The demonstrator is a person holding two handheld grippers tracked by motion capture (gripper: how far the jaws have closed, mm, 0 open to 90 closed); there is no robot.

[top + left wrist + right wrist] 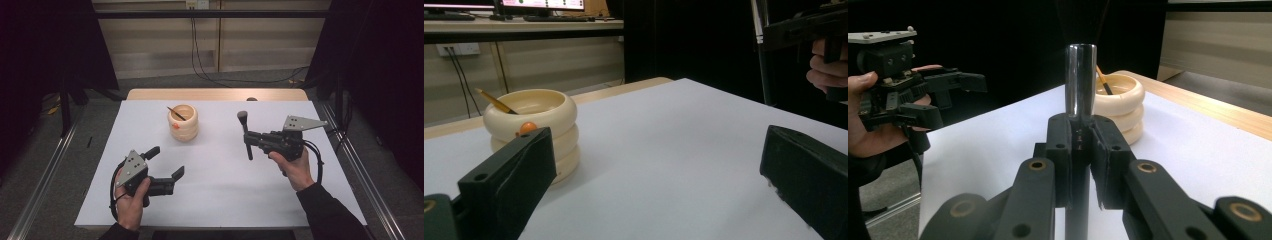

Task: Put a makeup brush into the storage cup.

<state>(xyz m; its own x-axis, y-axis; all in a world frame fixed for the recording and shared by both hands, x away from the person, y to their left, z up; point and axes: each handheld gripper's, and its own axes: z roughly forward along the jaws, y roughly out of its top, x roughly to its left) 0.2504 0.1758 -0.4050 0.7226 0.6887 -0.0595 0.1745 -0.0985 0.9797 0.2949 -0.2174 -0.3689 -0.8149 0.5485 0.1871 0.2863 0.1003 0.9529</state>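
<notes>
Currently, step: carrying brush to holder.
Right gripper [248,138]: jaws clamped on makeup brush [245,134] mid-handle, bristles uppermost, above the table [220,200].
Left gripper [167,162]: jaws wide apart, empty, low near front edge.
Holder [183,122]: cream ringed pot, pencil [176,113] inside, well left of brush.
Advice: keep brush upright; lower handle-first, clear of pencil.

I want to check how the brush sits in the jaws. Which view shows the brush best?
The high view: the whole brush shows, head up, handle clamped in the right gripper. The right gripper view shows only its shiny ferrule between the shut jaws, bristles lost against the dark. The left gripper view catches a thin vertical sliver, probably the handle.
</notes>
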